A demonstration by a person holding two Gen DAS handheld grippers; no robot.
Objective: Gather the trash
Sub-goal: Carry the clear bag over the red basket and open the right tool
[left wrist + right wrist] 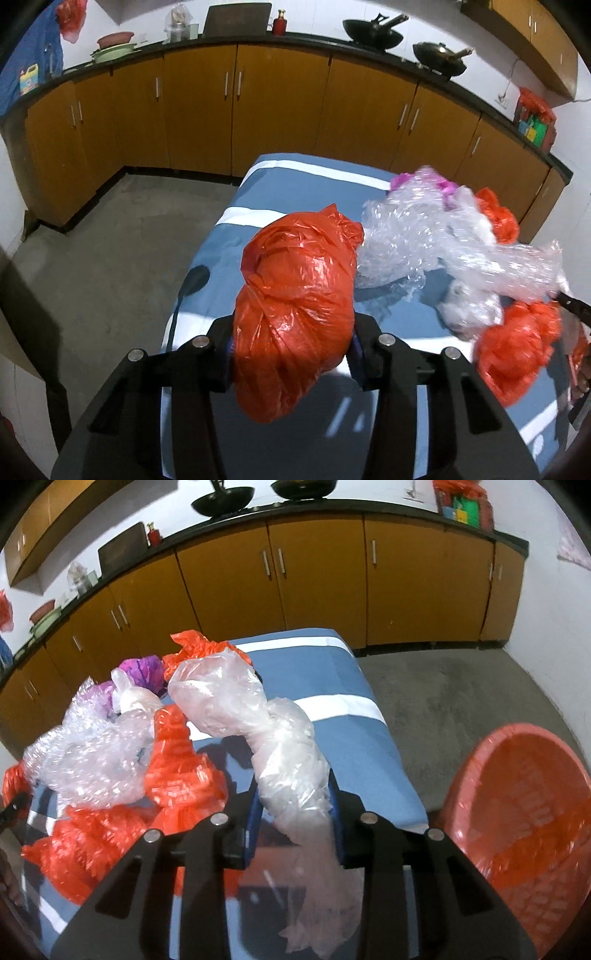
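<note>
Kitchen cabinets (280, 110) all round, two woks (373, 31) on the counter, and a blue, white-striped tabletop (295, 192) before you. Your left hand-held gripper (291, 354) is clamped on one knotted, crinkly red bag (295, 302), lifted over the near edge. Your right hand-held gripper (295, 823) grips one twisted clear bag (280, 753). Bubble wrap (92, 760) and crumpled red bags (181, 771) lie heaped on the cloth; one red woven basket (524, 805) sits right.

Glossy crinkled orange plastic bag (295, 314), translucent plastic bag (291, 775), matt blue cloth (295, 192).
</note>
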